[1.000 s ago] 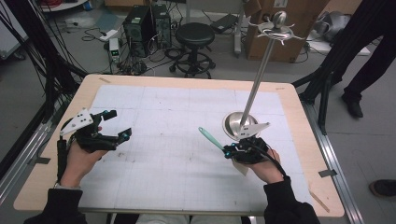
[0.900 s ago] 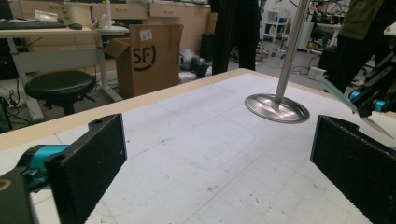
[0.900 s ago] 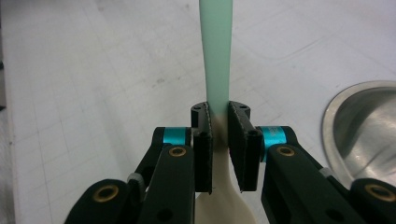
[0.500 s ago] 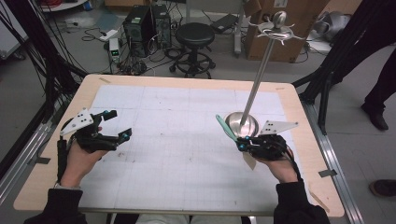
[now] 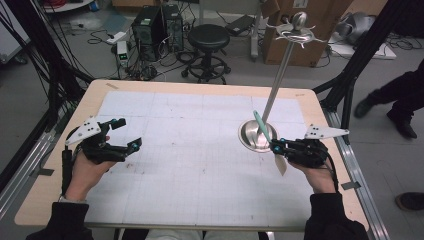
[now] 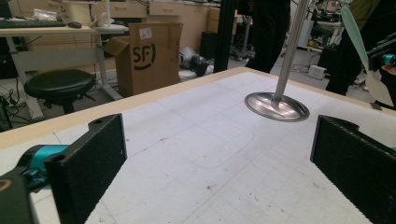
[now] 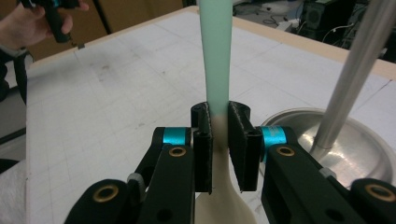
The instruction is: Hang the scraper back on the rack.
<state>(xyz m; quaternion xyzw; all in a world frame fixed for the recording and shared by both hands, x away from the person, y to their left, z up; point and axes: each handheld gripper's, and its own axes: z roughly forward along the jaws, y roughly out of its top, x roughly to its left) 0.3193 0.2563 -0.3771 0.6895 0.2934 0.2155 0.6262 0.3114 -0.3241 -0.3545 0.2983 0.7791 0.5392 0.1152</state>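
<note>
My right hand-held gripper (image 7: 218, 140) pinches a smooth spatula (image 7: 215, 60) — mint handle, perhaps silicone blade. Left hand-held gripper (image 5: 124, 135) is spread over the gridded white counter (image 5: 200, 150) — cluttered lab behind.

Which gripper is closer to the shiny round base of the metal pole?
Right. The right gripper sits just beside the stand's base, holding a spatula. The left gripper is far across the table.

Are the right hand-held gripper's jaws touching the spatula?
Touching. In the right gripper view, the right hand-held gripper has both jaws pressed against the spatula handle.
</note>
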